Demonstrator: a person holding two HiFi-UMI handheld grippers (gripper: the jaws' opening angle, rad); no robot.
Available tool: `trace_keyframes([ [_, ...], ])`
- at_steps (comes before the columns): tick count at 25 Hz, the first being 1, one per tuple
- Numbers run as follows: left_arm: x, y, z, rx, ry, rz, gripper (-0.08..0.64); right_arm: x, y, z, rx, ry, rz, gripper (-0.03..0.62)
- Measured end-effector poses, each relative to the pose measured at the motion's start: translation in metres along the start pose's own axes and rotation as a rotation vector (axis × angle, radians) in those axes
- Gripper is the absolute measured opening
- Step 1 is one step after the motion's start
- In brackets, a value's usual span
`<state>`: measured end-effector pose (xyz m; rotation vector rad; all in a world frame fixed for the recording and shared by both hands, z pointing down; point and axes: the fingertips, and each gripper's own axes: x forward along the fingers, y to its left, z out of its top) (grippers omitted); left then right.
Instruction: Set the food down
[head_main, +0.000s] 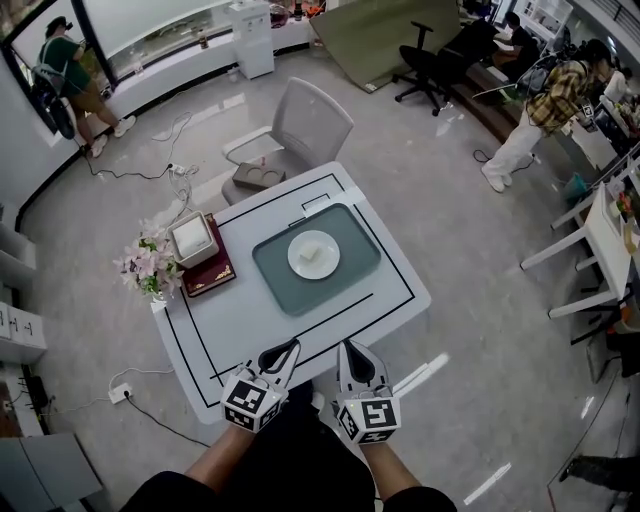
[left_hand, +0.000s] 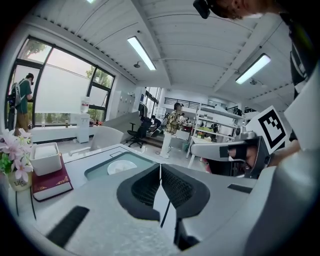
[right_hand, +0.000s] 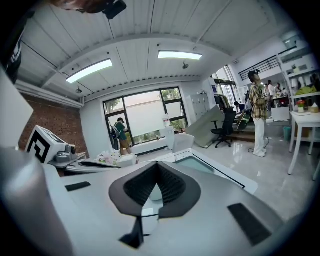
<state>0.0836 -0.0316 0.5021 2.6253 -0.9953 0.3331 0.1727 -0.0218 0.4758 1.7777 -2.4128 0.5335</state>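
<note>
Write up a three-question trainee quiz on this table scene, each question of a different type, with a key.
1. True or false: the white plate sits on the teal tray.
2. Multiple choice: the white box rests on A) the plate, B) the red book, C) the tray.
3. Fill in: the jaws of the left gripper and the right gripper are both ____.
Key: 1 true; 2 B; 3 shut.
</note>
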Motion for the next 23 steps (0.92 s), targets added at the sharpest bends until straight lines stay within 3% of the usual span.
trace_keyframes([
  [8, -0.014, -0.025, 0.008, 0.032, -0.018, -0.01, 0.014, -0.027, 0.006, -0.001, -0.005, -0.014, 0.006, 0.008],
  [23, -0.032, -0.026, 0.004, 0.033, -0.018, 0.009, 0.014, -0.034, 0.023, -0.002, -0.009, -0.018, 0.029, 0.008],
])
